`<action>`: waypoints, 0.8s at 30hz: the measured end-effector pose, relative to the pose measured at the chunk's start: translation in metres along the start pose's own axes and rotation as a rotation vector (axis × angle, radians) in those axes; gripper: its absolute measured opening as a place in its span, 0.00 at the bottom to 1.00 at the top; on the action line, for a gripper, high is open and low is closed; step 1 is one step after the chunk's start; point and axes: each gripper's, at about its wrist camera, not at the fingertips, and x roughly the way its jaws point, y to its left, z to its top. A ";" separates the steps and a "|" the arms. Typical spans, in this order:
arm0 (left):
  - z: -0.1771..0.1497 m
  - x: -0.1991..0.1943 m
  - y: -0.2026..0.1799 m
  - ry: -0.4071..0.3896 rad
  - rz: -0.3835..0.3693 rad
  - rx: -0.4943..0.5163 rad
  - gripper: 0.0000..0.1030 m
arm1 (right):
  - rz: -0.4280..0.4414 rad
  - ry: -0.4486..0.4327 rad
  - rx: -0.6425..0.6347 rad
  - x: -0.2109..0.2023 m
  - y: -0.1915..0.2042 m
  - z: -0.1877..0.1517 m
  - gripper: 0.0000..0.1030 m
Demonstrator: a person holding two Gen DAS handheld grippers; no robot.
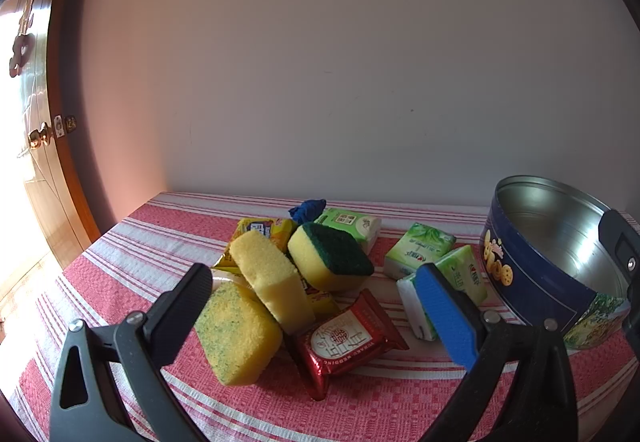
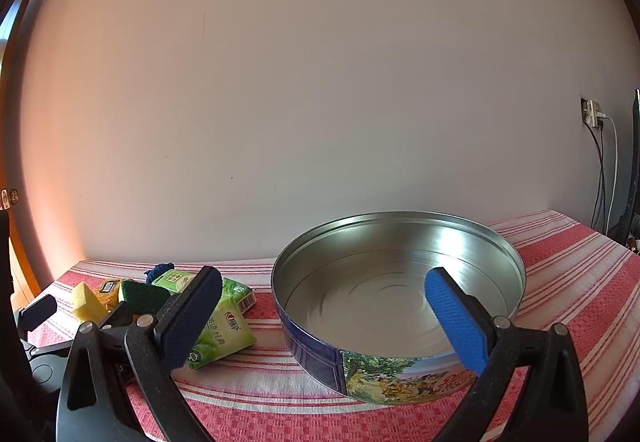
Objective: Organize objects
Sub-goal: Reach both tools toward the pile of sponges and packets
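Risk: the piled yellow foam sponges (image 1: 240, 338) lean on one another near the surface's (image 1: 360, 410) front edge; lifting one may topple the rest. Both left gripper (image 1: 320, 306) and right gripper (image 2: 326, 316) fingers stand fully apart, empty. The round blue metal tin (image 2: 400, 374) sits empty toward the right edge.
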 end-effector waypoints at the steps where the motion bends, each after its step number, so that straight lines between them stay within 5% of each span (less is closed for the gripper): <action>1: 0.000 0.000 0.001 0.001 0.000 -0.001 1.00 | 0.000 0.000 -0.001 0.000 0.000 0.000 1.00; 24: -0.001 -0.003 0.000 0.017 -0.001 0.029 1.00 | 0.019 -0.008 -0.008 -0.002 0.002 0.001 1.00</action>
